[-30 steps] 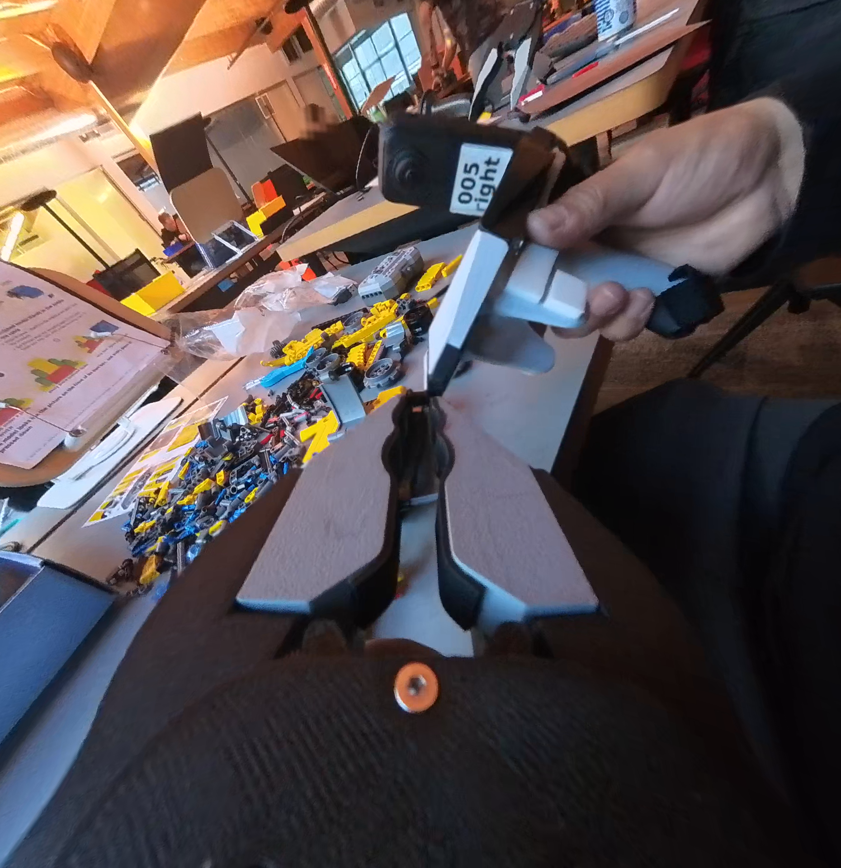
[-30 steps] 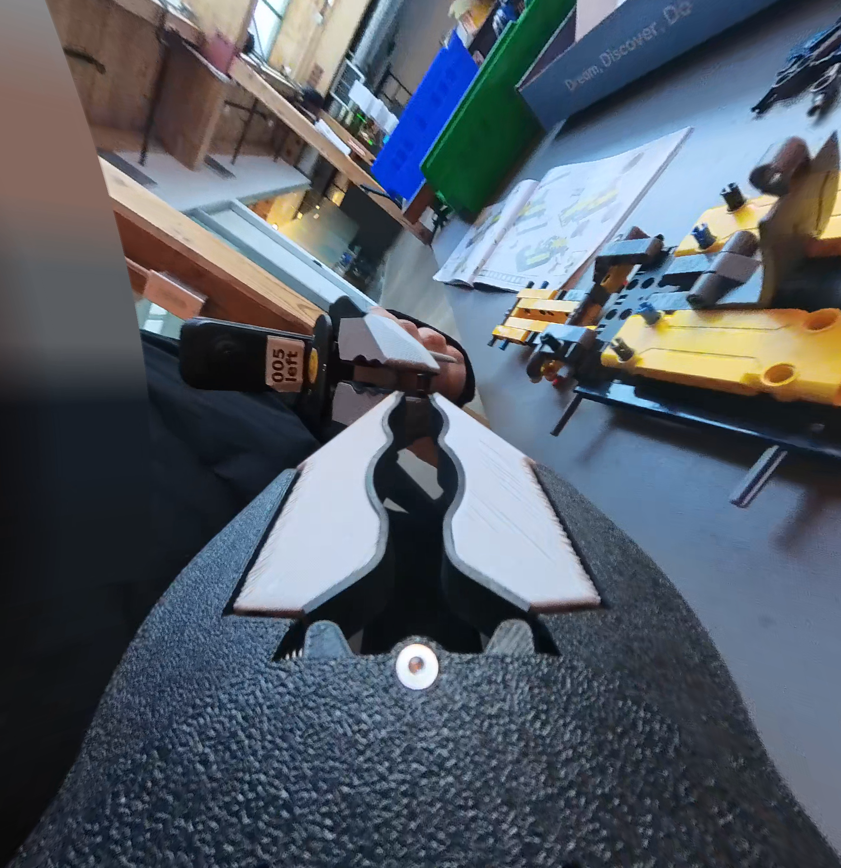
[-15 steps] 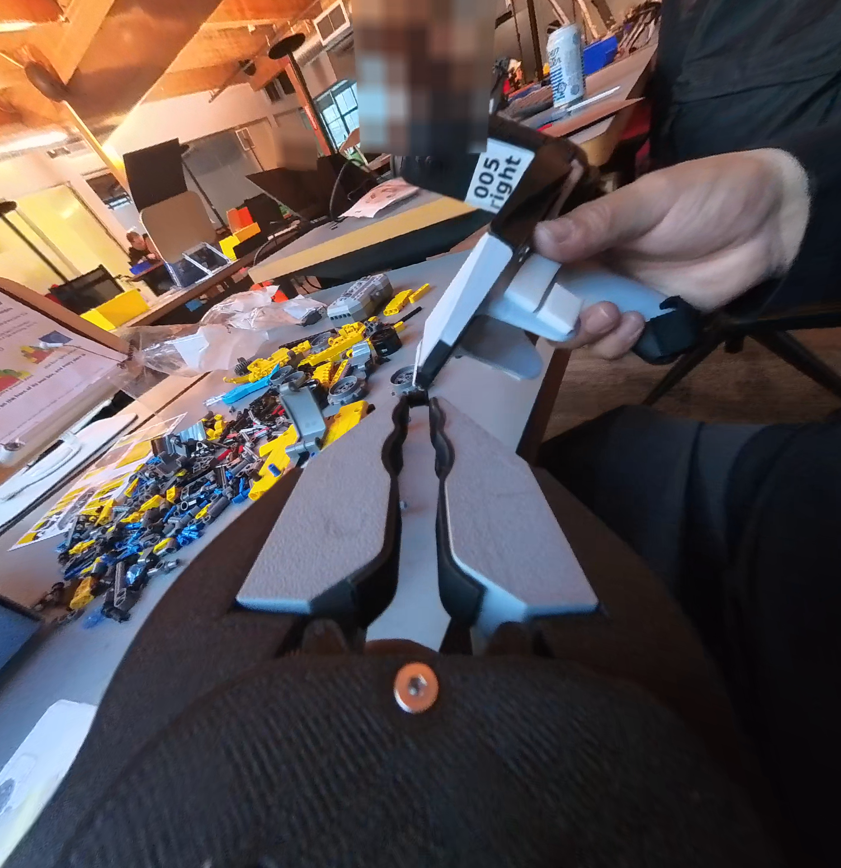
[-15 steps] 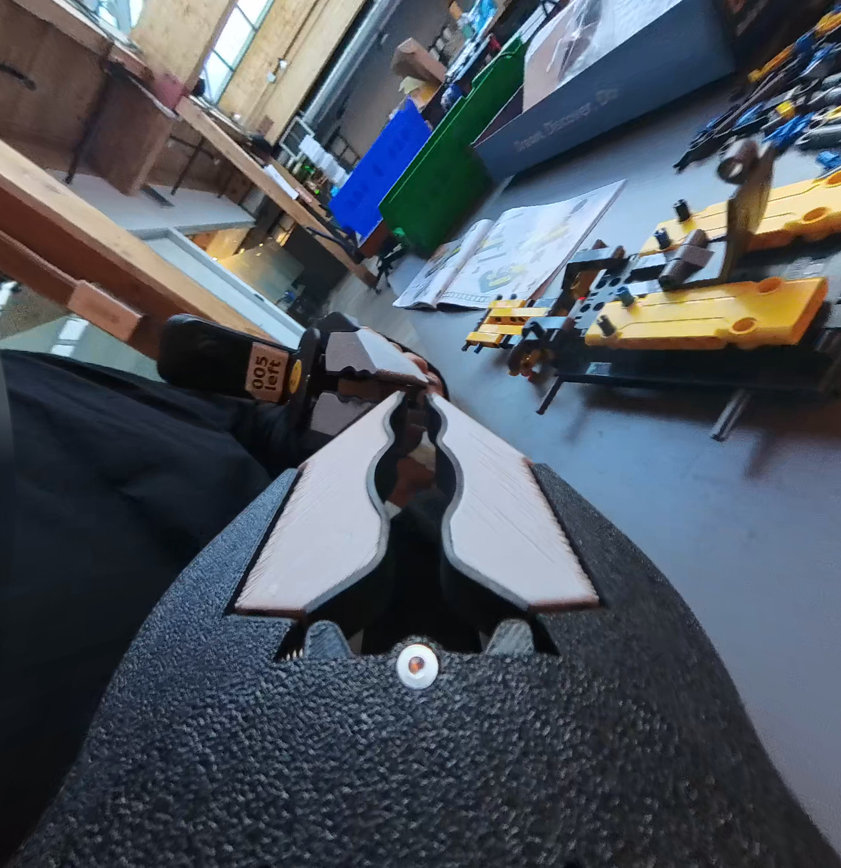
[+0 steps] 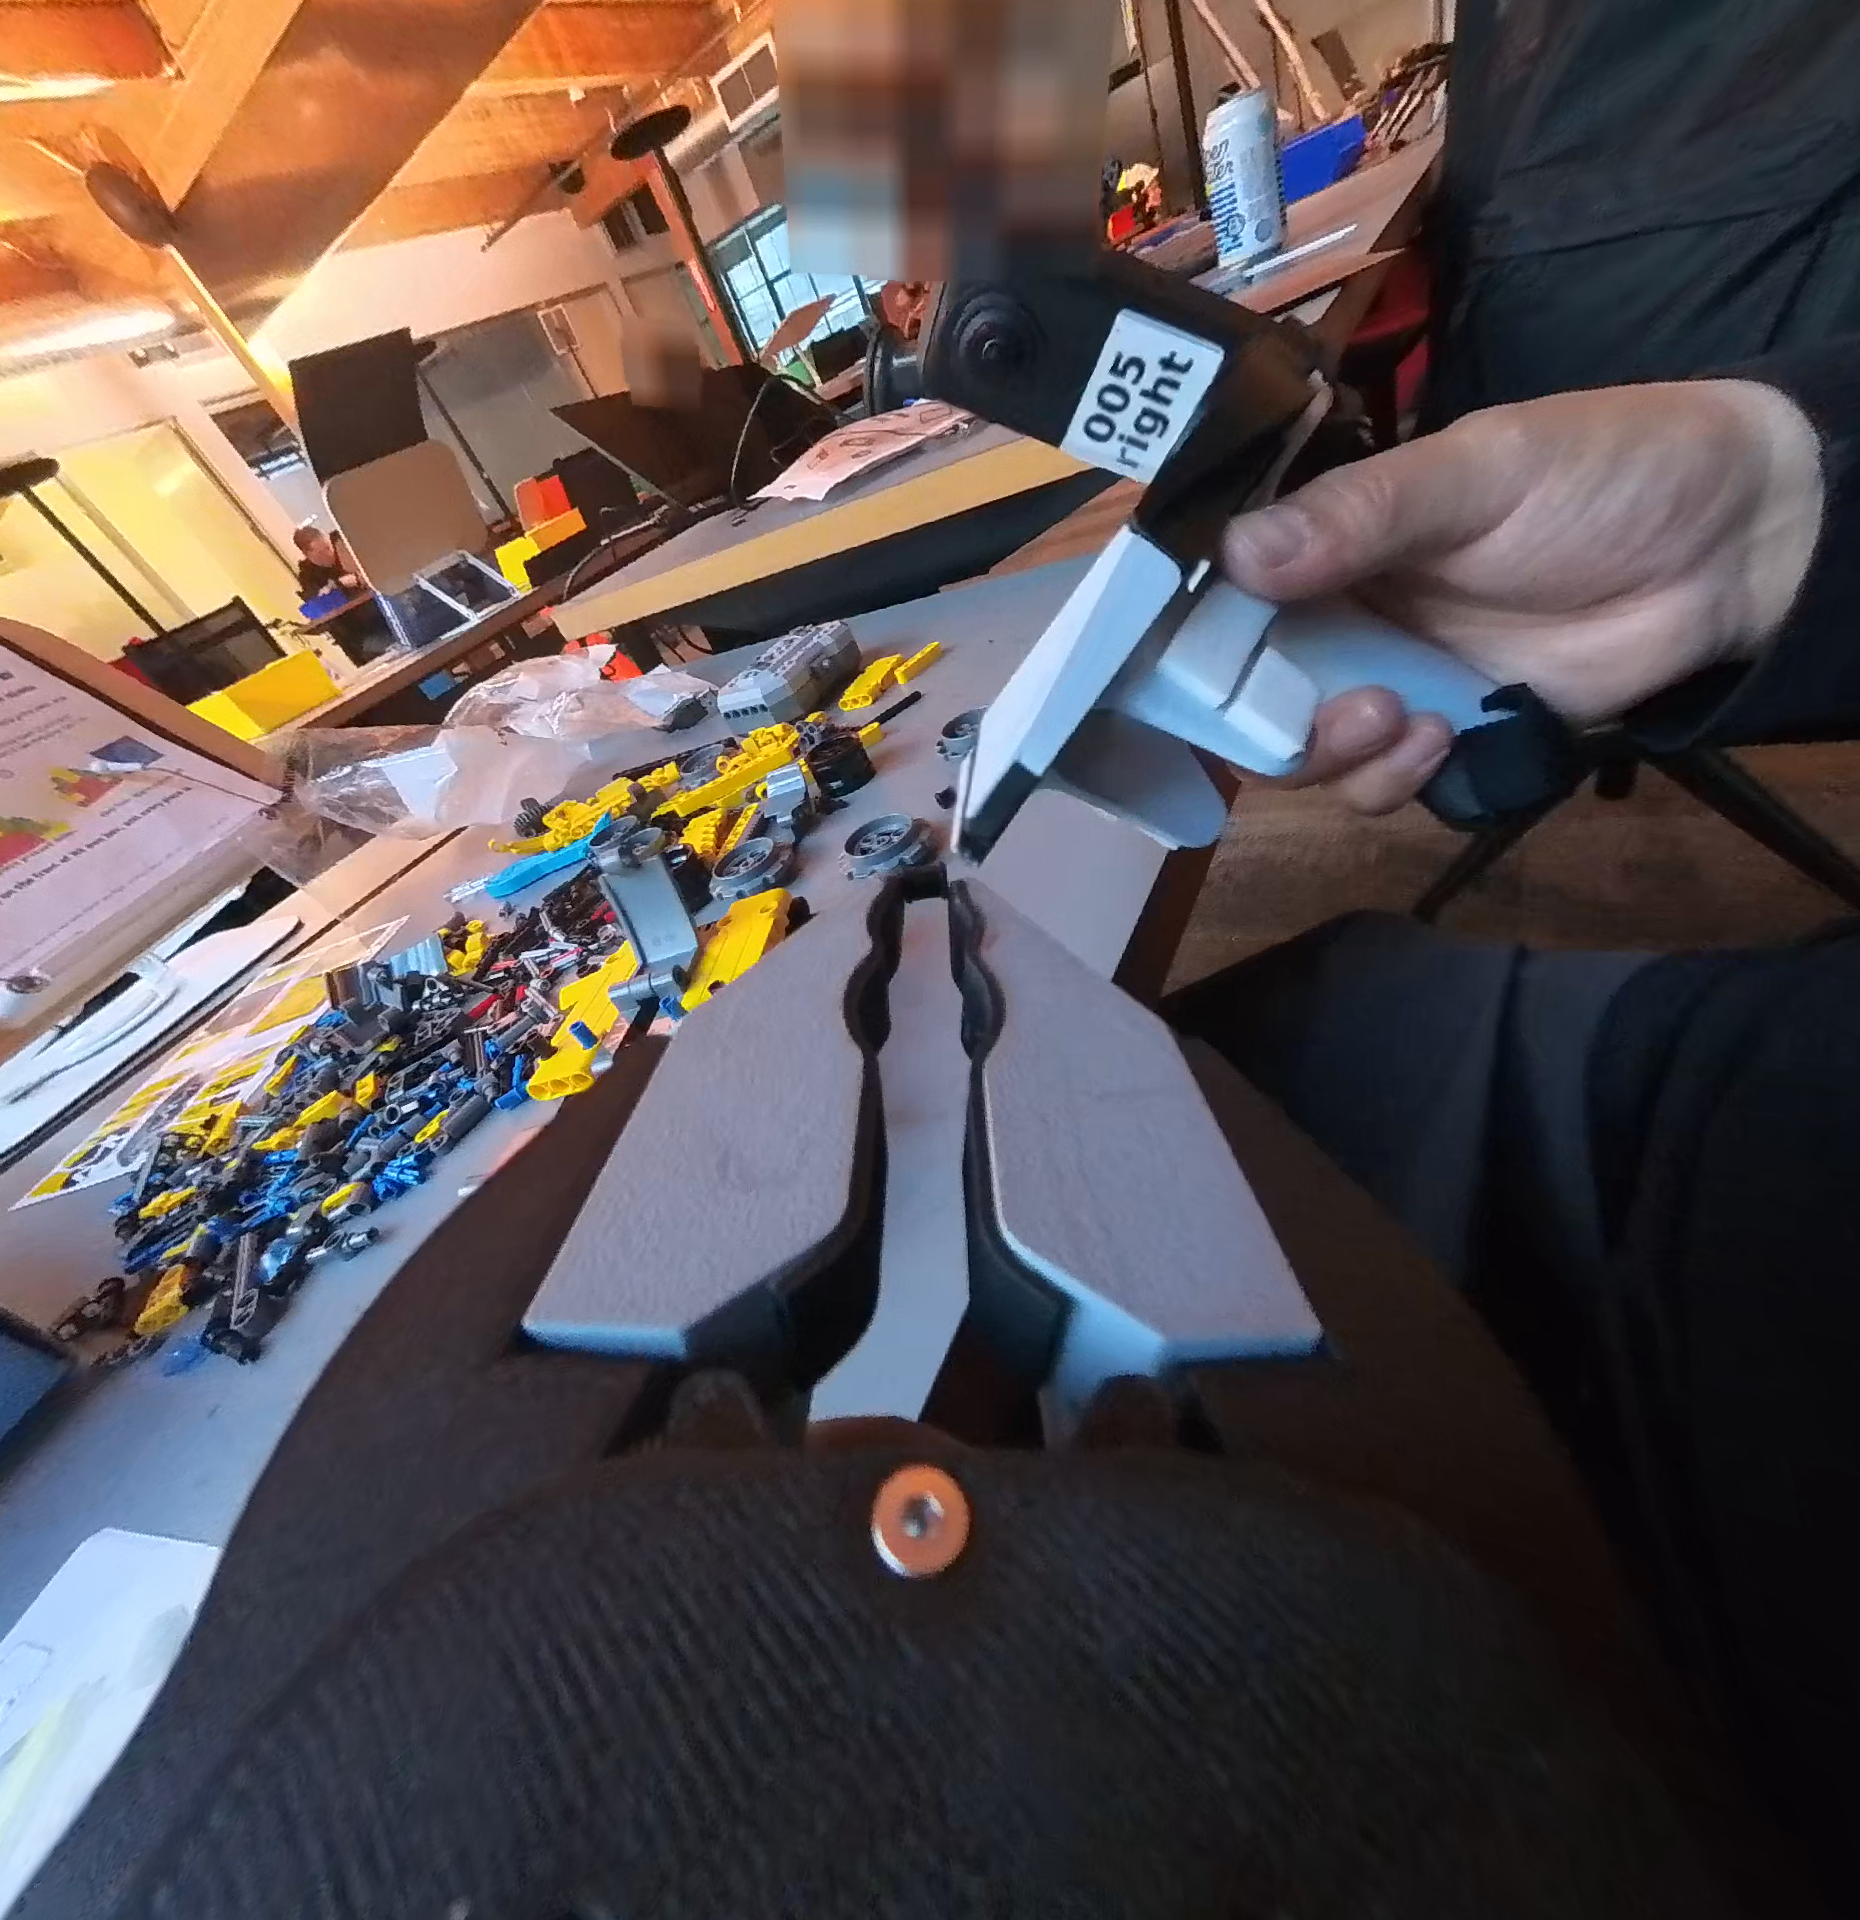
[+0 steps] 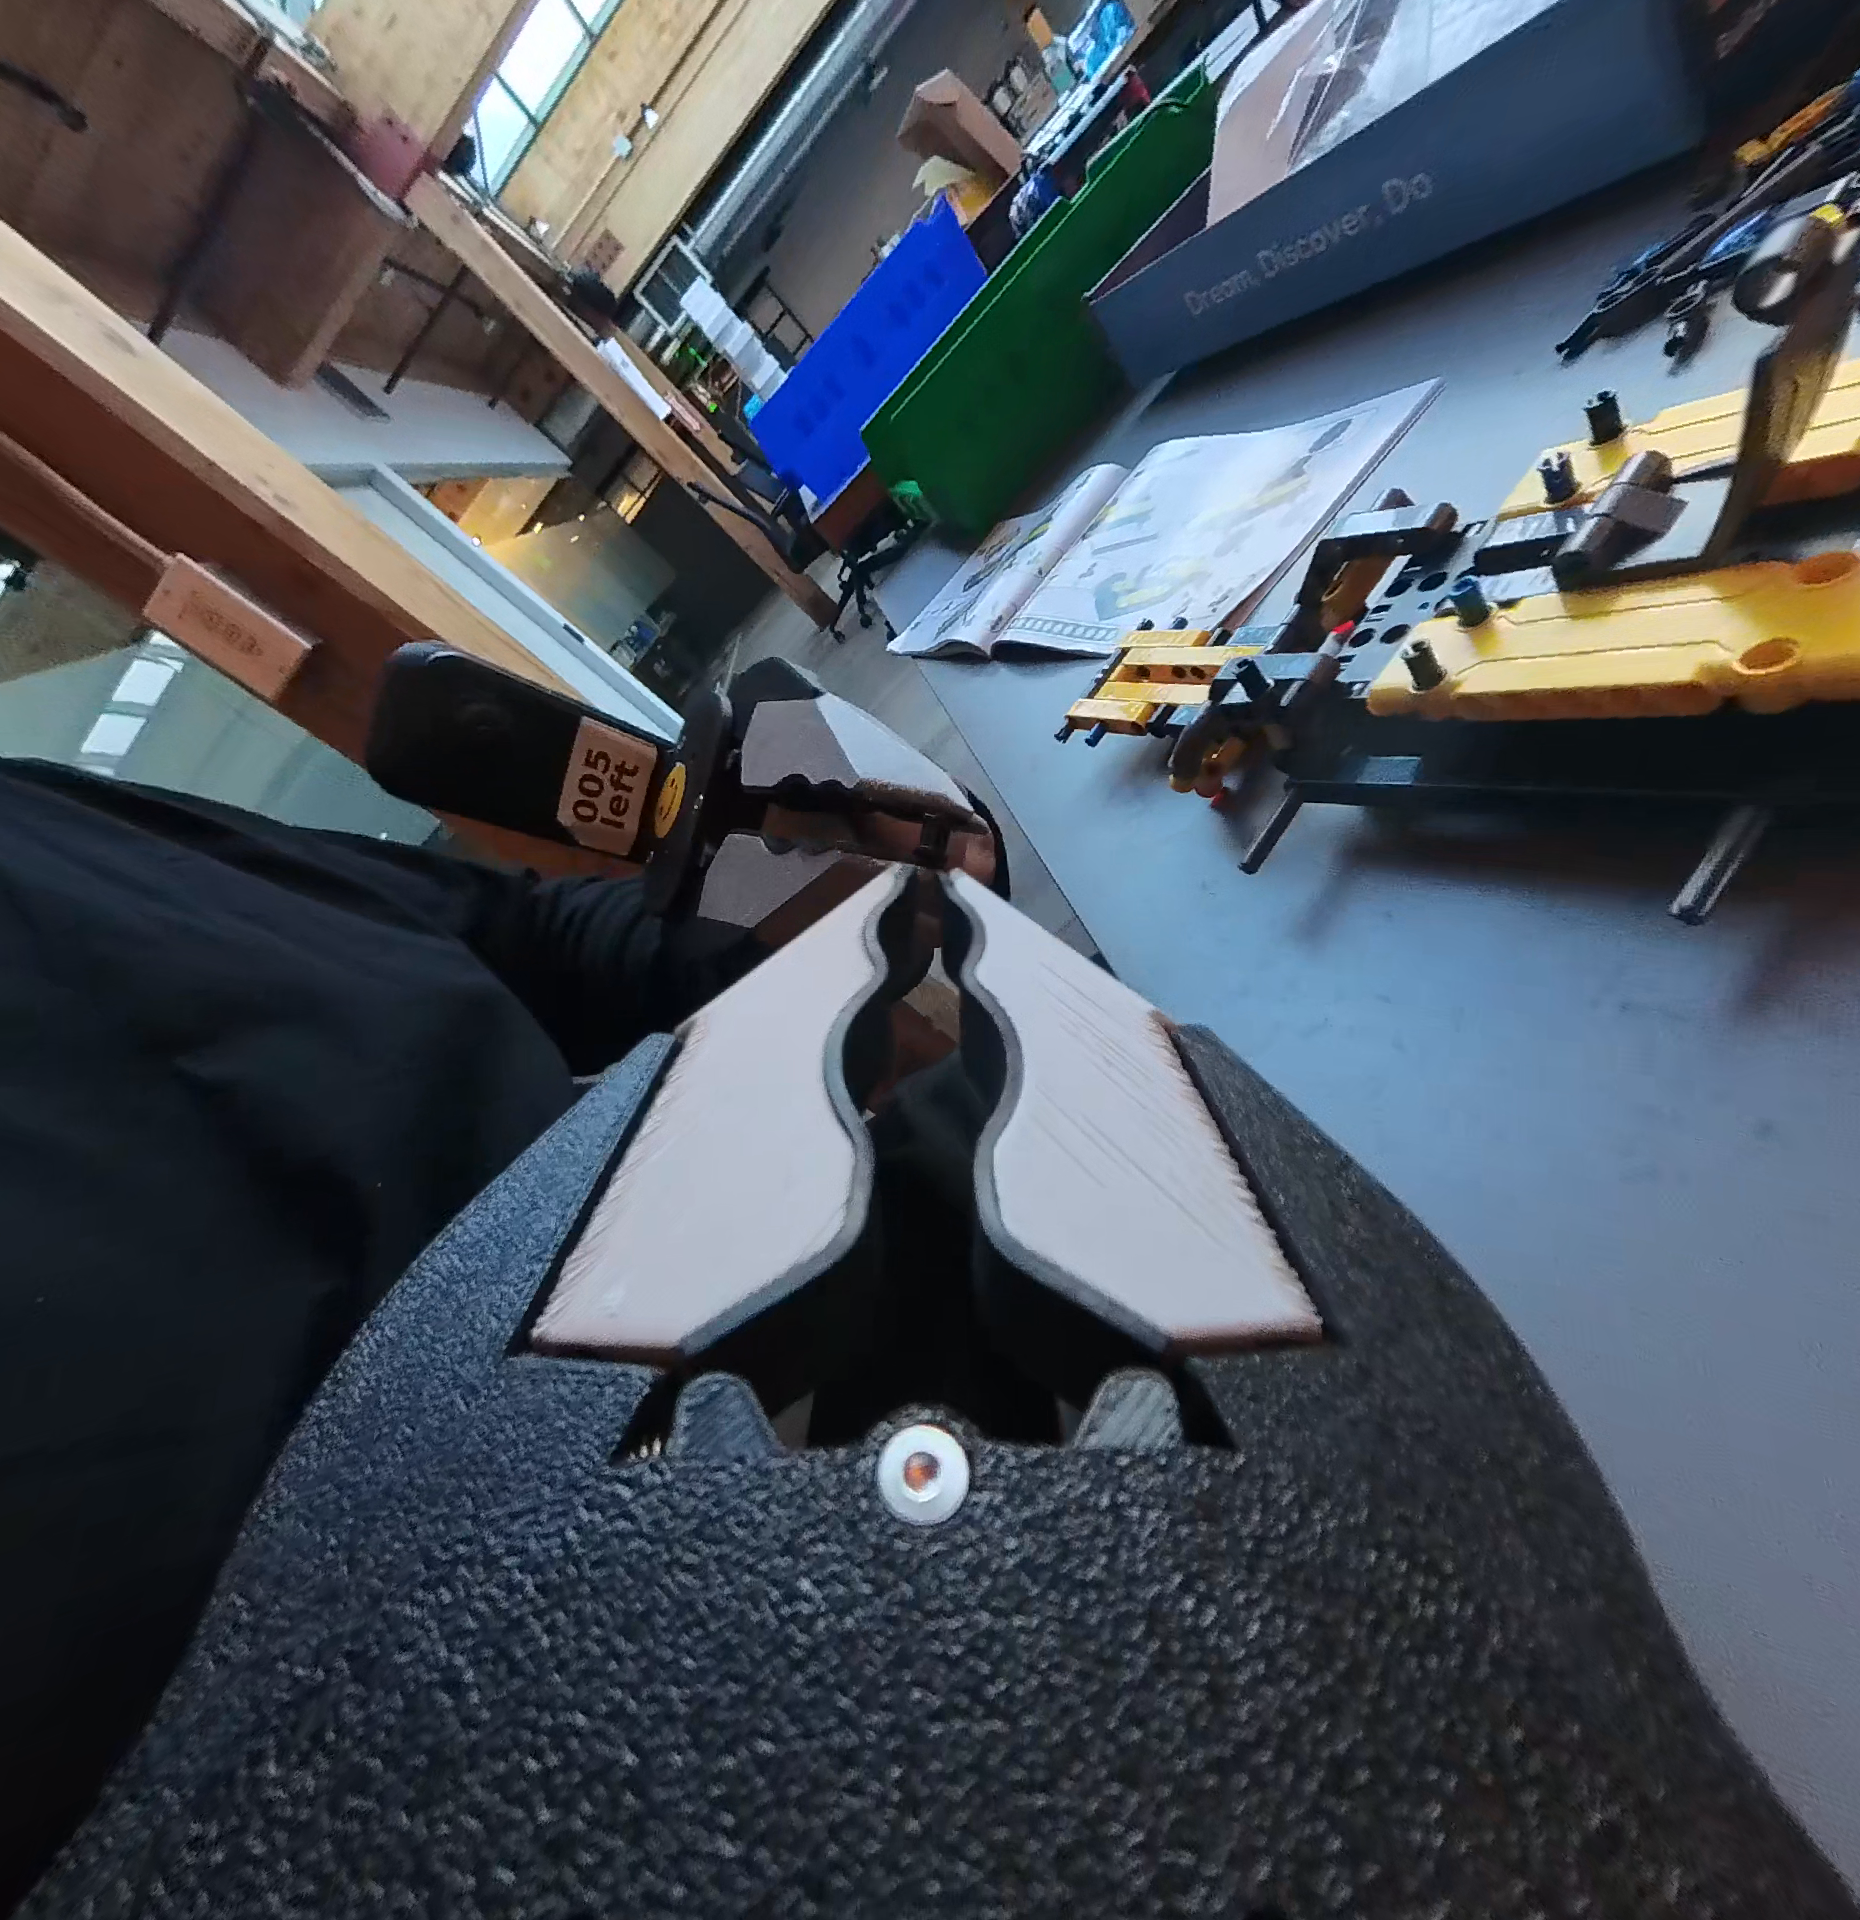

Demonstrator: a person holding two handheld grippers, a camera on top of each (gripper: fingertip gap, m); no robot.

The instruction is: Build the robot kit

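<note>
Grippers tip-to-tip at table [image 5: 1051,883] edge: L gripper [image 5: 927,889] pinches small black pin; R gripper [image 5: 967,831] narrow, apparently empty, just above.

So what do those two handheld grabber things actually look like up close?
Each gripper, left and right, has two pale flat fingers with wavy black inner edges on a textured black body with a silver screw. Seen across, the right one has a grey pistol handle, black camera and white sticker. The person wears black sleeves.
</note>
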